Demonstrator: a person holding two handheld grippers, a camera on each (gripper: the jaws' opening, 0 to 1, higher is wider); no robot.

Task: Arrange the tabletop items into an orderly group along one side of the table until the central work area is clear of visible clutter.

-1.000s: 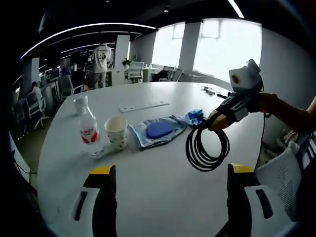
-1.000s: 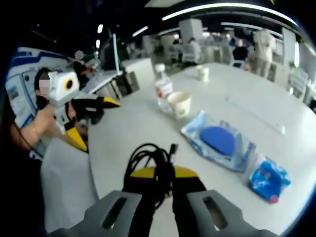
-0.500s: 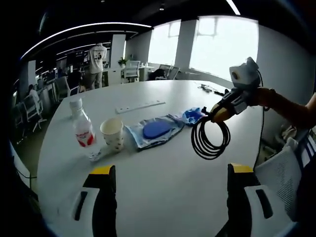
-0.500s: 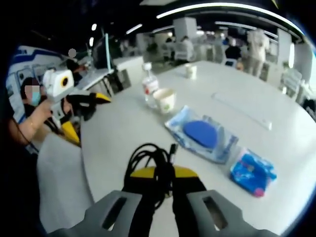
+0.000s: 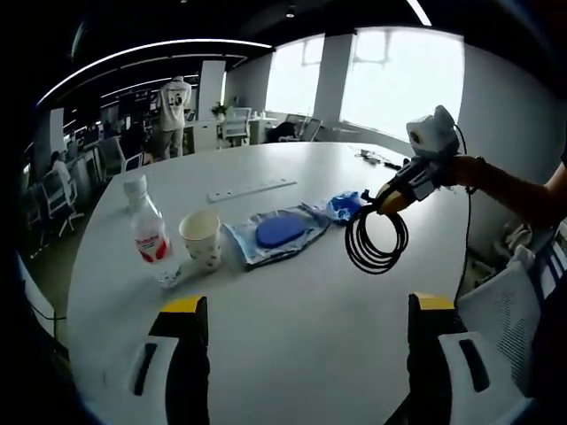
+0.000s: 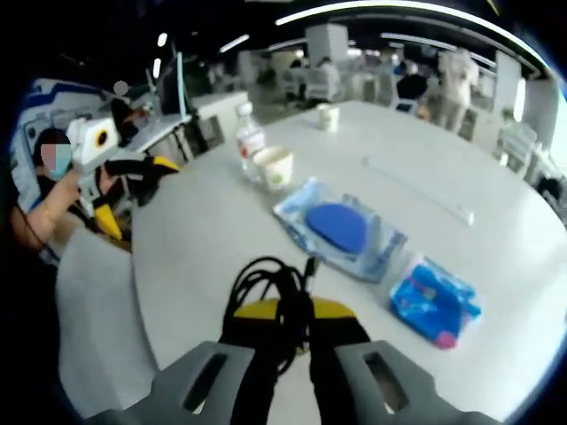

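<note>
Since a second ago we've carried the right gripper (image 5: 383, 203) further out over the table (image 5: 292, 310) — black cable coil (image 5: 376, 242) clamped in its jaws, hanging in the air near the blue pouch (image 5: 347, 207). Left gripper (image 5: 301, 332) hangs back, jaws apart, empty. Next we judge: set coil beside the row — bottle (image 5: 149, 232), cup (image 5: 202, 237), flat packet (image 5: 276, 235).

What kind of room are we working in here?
Most likely an open-plan office: a large round white table, rows of desks with office chairs behind it, long ceiling strip lights, and big windows along one wall.
</note>
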